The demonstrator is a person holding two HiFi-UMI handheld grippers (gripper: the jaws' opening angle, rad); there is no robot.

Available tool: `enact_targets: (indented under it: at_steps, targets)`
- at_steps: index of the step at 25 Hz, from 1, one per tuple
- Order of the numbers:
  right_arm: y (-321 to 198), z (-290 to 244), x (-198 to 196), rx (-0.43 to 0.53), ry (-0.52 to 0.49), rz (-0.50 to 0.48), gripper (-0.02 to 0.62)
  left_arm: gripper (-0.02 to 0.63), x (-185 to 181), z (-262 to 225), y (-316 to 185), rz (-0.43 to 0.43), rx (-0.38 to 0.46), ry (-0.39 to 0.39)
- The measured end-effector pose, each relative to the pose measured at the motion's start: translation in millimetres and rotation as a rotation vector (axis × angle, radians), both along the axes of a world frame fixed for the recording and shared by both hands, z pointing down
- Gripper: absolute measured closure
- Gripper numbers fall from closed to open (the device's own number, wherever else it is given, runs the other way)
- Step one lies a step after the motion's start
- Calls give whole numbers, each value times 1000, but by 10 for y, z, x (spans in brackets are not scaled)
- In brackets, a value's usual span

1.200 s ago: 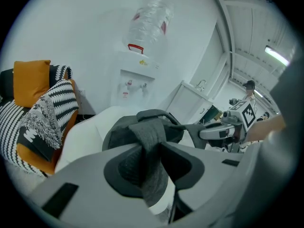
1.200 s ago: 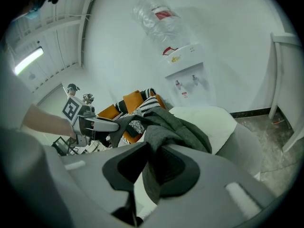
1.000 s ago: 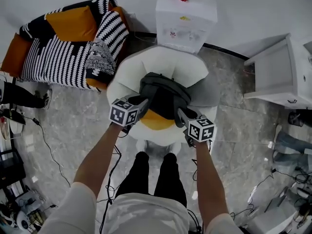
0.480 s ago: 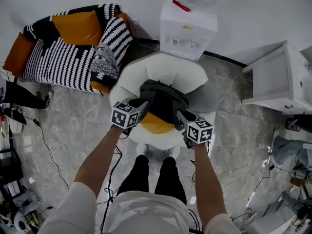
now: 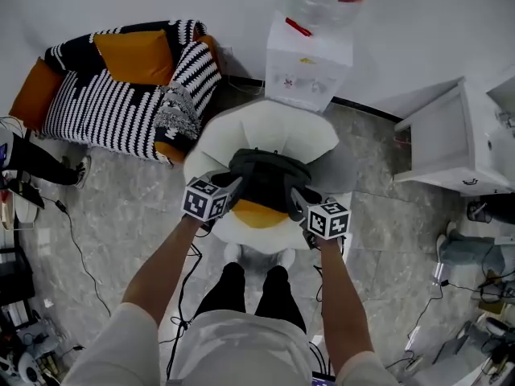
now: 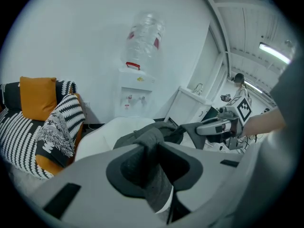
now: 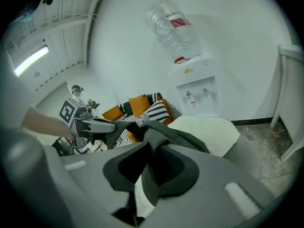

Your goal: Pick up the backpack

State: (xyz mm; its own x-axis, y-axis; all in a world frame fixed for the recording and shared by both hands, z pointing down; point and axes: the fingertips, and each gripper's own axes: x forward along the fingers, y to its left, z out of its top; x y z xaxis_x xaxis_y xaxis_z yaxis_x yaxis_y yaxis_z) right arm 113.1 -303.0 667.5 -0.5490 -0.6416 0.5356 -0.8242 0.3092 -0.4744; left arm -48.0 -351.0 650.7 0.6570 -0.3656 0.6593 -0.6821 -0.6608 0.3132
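A black-and-white striped sofa [image 5: 113, 103] with orange cushions stands at the left of a grey stone floor [image 5: 121, 215]. A white cabinet [image 5: 447, 143] stands at the right and a water dispenser [image 5: 310, 63] against the far wall. More of the dispenser's upturned bottle shows in the head view than a second ago.

In the middle, just in front of the dispenser, is a round white armchair [image 5: 265, 123]. The dark grey backpack [image 5: 268, 175] is over its seat, strung between the two grippers, with an orange cushion [image 5: 257, 213] showing under its near edge. The backpack now reads as a tighter, more gathered bundle than it did a second ago. It keeps its place above the seat.

The left hand-held gripper [image 5: 228, 190] is at the backpack's left edge. Its jaws have just been closing and are clamped on a fold of the bag's grey fabric, which runs down between them. The right hand-held gripper [image 5: 299, 196] is at the backpack's right edge, its jaws likewise pinched on a grey fold. Both grip the same two sides as before.
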Motion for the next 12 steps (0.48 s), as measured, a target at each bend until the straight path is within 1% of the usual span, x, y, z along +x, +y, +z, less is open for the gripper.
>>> enact_targets:
  at_steps: [5,8,12]
  targets:
    - [102,-195,39,15,5,-9,537,532,43,-211,112,7,16,26]
    - [162,-343,67,30,-27,17,538,532,79,-371,177,18,29,48]
    - [217,-522,77,66,-50,26,538,532,91,-552,226,4,52,71]
